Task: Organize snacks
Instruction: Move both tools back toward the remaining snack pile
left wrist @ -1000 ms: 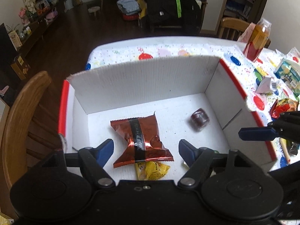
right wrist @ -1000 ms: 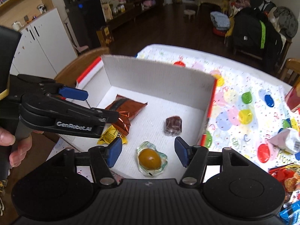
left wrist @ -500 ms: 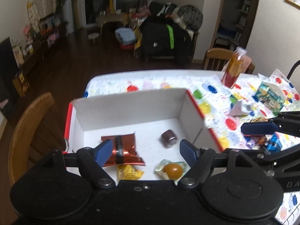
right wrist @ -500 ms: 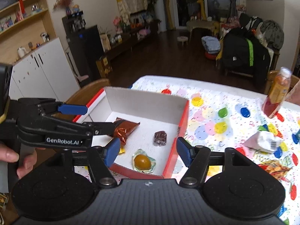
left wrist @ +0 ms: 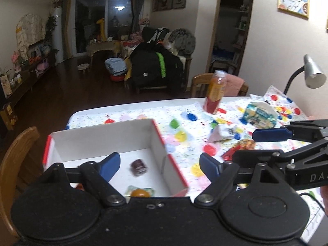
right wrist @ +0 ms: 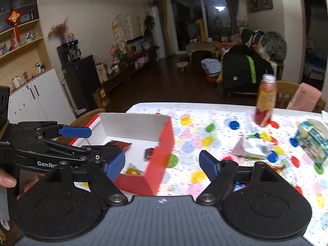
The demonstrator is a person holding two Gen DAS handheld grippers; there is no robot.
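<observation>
Blue-padded left tongs [left wrist: 158, 165] and right tongs [right wrist: 162, 163] are opening, empty.

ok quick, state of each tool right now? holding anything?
Left tool: jaws opening, nothing between them, above the red-and-white box.
Right tool: jaws opening, nothing held, over the box's edge and the tablecloth.

The box [left wrist: 155, 135] is viewed obliquely downward from nearby by both wrist cameras; box [right wrist: 164, 143] and surrounding tablecloth are shared.
</observation>
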